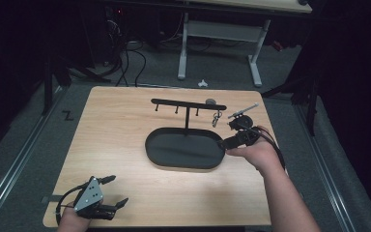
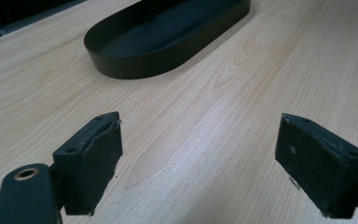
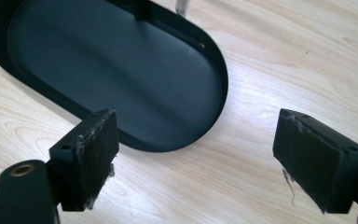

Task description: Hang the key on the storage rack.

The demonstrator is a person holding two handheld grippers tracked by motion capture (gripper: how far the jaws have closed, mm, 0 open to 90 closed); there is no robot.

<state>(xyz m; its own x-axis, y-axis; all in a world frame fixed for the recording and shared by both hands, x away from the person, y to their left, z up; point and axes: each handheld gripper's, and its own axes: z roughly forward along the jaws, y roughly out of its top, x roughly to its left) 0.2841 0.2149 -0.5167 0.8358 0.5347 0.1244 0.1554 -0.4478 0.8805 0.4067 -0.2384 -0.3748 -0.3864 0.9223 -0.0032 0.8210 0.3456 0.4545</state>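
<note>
Left gripper (image 1: 120, 189) rests wide open and empty at lower left; right gripper (image 1: 228, 134), jaws spread and holding nothing, sits by the tray's right end.

Across the wooden table (image 1: 125, 125), the black oval tray (image 1: 149, 147) lies mid-frame. A T-shaped rack (image 1: 188, 104) rises at its upper rim, and a small key ring (image 1: 216, 118) hangs near the bar's right end, just up-left of the right gripper. The ring looks like the target: bring the jaws to either side of it, close below the hook, then lift up and off before drawing away, so the rack isn't dragged or tipped.
</note>
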